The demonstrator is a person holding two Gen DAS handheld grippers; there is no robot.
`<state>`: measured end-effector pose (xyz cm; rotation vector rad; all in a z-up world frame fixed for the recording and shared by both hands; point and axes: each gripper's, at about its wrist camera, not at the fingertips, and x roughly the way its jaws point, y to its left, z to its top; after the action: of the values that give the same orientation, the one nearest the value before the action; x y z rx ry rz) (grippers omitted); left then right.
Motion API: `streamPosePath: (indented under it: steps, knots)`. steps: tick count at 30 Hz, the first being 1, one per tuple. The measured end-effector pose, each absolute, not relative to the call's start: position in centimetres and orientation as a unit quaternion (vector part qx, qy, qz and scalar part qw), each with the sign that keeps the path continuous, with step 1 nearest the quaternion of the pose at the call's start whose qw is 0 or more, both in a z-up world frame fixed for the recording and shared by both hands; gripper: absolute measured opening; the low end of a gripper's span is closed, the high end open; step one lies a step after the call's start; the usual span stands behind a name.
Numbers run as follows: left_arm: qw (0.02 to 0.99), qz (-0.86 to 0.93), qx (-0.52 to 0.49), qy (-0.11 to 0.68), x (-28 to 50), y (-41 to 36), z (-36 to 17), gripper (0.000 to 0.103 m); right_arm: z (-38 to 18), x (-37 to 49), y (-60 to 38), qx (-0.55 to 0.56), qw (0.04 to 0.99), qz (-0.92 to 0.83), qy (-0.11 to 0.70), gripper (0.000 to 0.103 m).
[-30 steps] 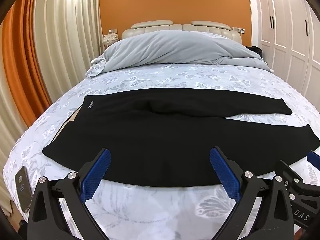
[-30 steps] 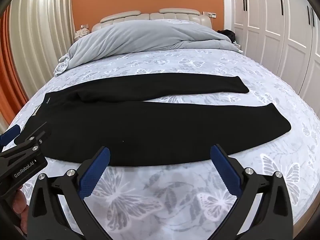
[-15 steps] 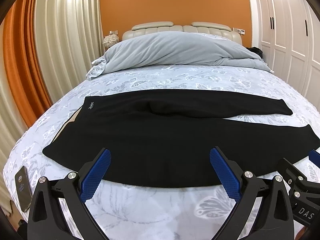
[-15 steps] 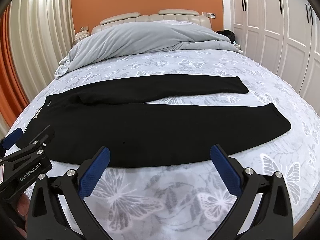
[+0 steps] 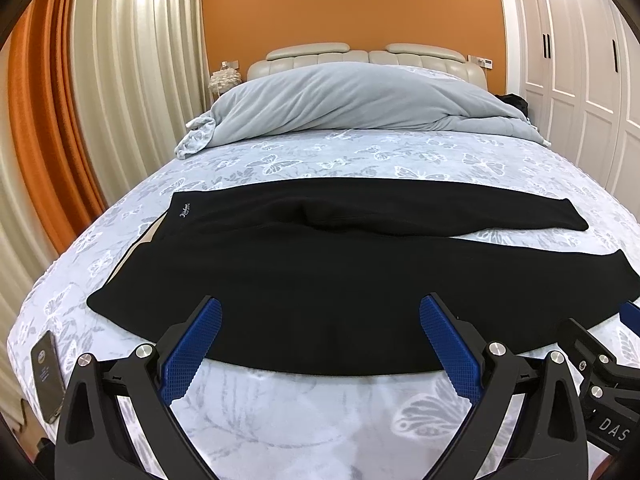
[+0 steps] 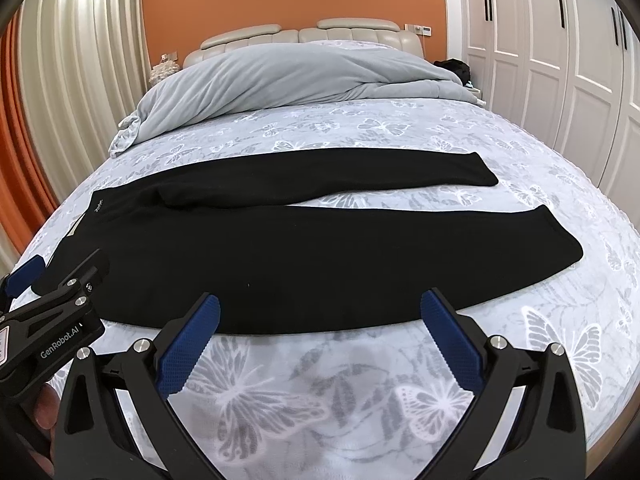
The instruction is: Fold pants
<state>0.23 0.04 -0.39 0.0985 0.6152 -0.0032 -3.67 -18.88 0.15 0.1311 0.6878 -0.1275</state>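
Observation:
Black pants lie flat across the bed, waistband to the left with a small white logo, both legs stretching right and slightly spread apart. My left gripper is open, hovering just in front of the near edge of the pants around the seat. My right gripper is open too, above the sheet by the near leg's lower edge. Nothing sits between either pair of blue pads. The left gripper's side shows at the left of the right wrist view.
The bed has a butterfly-print sheet and a bunched grey duvet at the headboard. A phone lies at the bed's near left corner. Curtains hang on the left, white wardrobe doors on the right.
Both views have tilted or drawn back slightly, so the pants sit a little lower in frame. The pants have not moved and both grippers remain open.

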Motion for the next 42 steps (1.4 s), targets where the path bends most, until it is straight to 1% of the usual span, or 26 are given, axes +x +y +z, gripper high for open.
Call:
streamPosePath:
  steps: [42]
  knots:
    - [0.952,0.0,0.049,0.303,0.25,0.32,-0.58,0.098,0.14,-3.71,-18.86,0.068,0.937,-0.061,0.338,0.098]
